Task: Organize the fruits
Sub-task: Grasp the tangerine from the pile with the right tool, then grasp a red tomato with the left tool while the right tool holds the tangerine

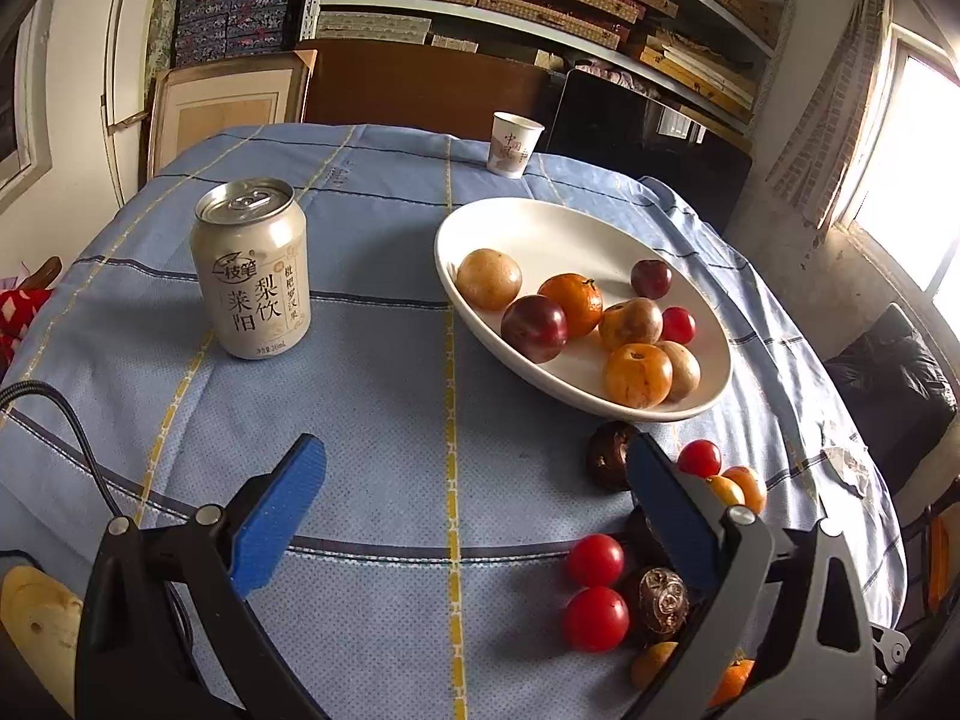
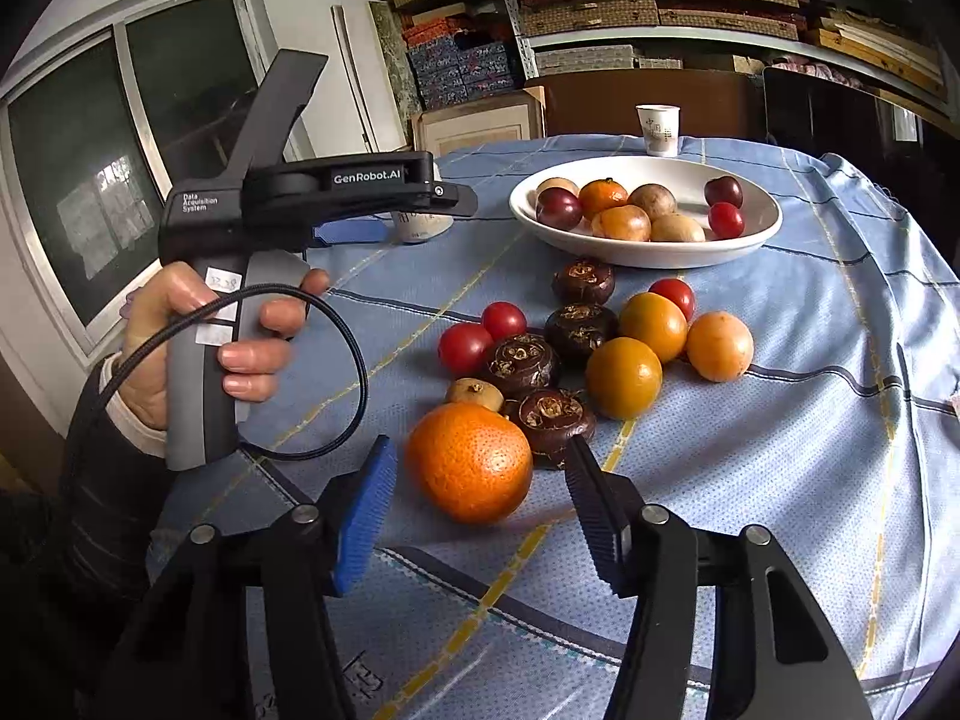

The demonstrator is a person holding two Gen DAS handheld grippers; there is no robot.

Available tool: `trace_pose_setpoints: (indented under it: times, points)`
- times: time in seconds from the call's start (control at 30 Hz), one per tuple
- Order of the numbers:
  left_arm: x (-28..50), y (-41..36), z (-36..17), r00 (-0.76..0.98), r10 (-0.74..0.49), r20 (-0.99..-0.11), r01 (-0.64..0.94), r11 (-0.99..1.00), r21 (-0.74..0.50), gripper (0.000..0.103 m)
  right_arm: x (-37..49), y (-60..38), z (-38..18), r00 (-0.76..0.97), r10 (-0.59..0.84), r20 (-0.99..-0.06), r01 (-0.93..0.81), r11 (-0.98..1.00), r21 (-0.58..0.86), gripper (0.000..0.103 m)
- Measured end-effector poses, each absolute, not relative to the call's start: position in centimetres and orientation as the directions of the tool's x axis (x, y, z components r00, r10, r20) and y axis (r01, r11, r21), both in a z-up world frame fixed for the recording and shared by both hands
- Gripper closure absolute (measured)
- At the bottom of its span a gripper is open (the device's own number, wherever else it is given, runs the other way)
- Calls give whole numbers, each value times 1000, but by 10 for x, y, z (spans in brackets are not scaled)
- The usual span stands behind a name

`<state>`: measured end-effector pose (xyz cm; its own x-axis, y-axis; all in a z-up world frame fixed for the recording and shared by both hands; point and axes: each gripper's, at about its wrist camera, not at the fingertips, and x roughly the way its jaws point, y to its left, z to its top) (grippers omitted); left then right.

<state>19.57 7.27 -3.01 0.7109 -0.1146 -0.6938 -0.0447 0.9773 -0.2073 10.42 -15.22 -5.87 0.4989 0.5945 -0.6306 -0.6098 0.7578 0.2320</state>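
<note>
The right gripper (image 2: pixel 480 516) is spread wide around the round orange (image 2: pixel 470 463), which lies on the tablecloth (image 2: pixel 780 450) between its fingers, touching neither. Beyond lie loose fruits, then the white plate (image 2: pixel 762 240). The left gripper (image 1: pixel 474 504) hangs spread, holding nothing.

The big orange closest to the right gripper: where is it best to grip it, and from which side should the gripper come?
Grip the big orange across its widest middle, coming from the near side, where the open right gripper already frames it. It is round, so no side is special, but a water chestnut sits close at its far right.
</note>
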Motion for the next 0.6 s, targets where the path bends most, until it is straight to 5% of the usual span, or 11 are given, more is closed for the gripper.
trace_pose_setpoints:
  times: [0.33,0.6]
  points:
    - [197,73,-31,702,-125,-701,-39,976,-213,5,101,-141,-63,497,572,-652,-632,754,180,58]
    - [197,67,-41,592,-267,-761,143,963,-226,5,120,-204,-60,523,713,-467,-526,701,481,58]
